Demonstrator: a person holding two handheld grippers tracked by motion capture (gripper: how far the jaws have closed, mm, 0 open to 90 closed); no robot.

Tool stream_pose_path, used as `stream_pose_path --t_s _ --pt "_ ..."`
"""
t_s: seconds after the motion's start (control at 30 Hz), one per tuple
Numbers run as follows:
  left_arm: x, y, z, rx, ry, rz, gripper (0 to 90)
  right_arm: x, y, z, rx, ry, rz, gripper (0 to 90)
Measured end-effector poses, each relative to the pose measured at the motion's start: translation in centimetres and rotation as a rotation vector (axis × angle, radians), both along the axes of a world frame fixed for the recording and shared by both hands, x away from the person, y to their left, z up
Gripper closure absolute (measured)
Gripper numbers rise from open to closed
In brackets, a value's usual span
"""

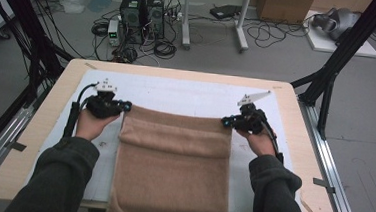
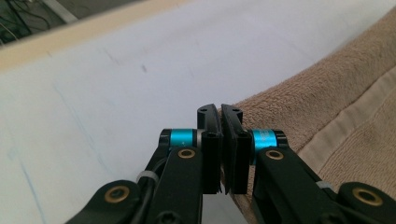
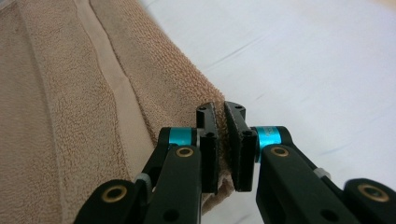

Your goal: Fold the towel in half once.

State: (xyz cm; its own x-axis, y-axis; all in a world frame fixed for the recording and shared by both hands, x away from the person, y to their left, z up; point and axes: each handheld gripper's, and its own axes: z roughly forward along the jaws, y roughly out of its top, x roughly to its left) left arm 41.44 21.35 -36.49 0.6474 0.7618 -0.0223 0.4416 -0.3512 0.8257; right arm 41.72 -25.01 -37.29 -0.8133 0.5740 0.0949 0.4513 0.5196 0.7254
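A tan towel (image 1: 172, 165) lies on the white mat (image 1: 187, 93) and hangs over the table's near edge. Its far end is folded toward me and lifted slightly. My left gripper (image 1: 126, 106) is shut on the towel's far left corner. In the left gripper view the jaws (image 2: 220, 112) pinch the towel's (image 2: 327, 102) edge between them. At the far right corner, my right gripper (image 1: 225, 121) is shut on the cloth. The right gripper view shows its jaws (image 3: 220, 109) clamped on the folded edge of the towel (image 3: 70, 93). A hand in a dark sleeve holds each gripper.
The mat covers a wooden table (image 1: 27, 150) with bare margins at both sides. Black frame posts (image 1: 340, 56) stand at the table's far corners. Beyond the far edge, computer towers (image 1: 142, 12) and cables lie on the floor.
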Motion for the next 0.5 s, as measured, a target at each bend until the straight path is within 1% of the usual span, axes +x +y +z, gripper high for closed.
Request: stream_pose_path --t_s 0.03,0.1,0.13,0.17,0.2,0.23,0.27,0.3,0.33,0.37,0.4,0.43,0.47,0.5 --pt "0.7 -0.1 0.9 0.001 -0.018 0.008 86.5 0.7 -0.1 0.7 0.009 -0.010 -0.011 84.7" --pt "2.1 -0.3 2.6 0.003 -0.046 0.029 86.4 1.9 -0.2 2.4 0.019 -0.044 -0.032 84.8" --pt "2.6 -0.3 3.2 -0.003 -0.051 0.034 86.4 2.4 -0.2 3.2 0.031 -0.063 -0.036 84.8" --pt "3.1 -0.3 3.6 -0.009 -0.051 0.030 86.3 2.9 -0.3 3.8 0.032 -0.077 -0.041 84.7" --pt "3.3 -0.3 3.5 -0.006 -0.051 0.021 86.1 3.4 -0.2 4.0 0.026 -0.081 -0.046 83.7" --pt "3.5 -0.3 3.2 -0.012 -0.030 0.021 84.6 3.8 -0.2 3.8 0.020 -0.085 -0.054 79.5" --pt "3.6 -0.2 2.7 -0.005 -0.003 0.029 79.0 4.1 -0.2 3.4 0.030 -0.073 -0.071 69.0" --pt "3.5 -0.1 2.0 0.000 0.008 0.029 72.4 4.3 -0.3 2.8 0.040 -0.051 -0.080 65.3" --pt "3.3 0.2 1.4 0.002 0.020 0.028 69.8 4.2 -0.3 2.3 0.044 -0.034 -0.075 63.8" --pt "3.1 0.5 0.8 -0.004 0.029 0.035 65.7 3.9 -0.2 1.7 0.034 -0.042 -0.069 61.7" --pt "2.9 0.9 0.2 -0.024 0.040 0.044 62.4 3.6 -0.3 1.2 0.026 -0.043 -0.067 59.8" --pt "2.7 1.2 -0.4 -0.045 0.049 0.039 61.6 3.3 -0.4 0.7 0.035 -0.036 -0.067 58.4" --pt "2.4 1.5 -0.9 -0.063 0.058 0.030 61.5 3.2 -0.5 0.3 0.041 0.005 -0.068 55.8" --pt "2.2 1.6 -1.4 -0.070 0.067 0.018 61.5 3.0 -0.5 -0.1 0.039 0.030 -0.062 55.6"
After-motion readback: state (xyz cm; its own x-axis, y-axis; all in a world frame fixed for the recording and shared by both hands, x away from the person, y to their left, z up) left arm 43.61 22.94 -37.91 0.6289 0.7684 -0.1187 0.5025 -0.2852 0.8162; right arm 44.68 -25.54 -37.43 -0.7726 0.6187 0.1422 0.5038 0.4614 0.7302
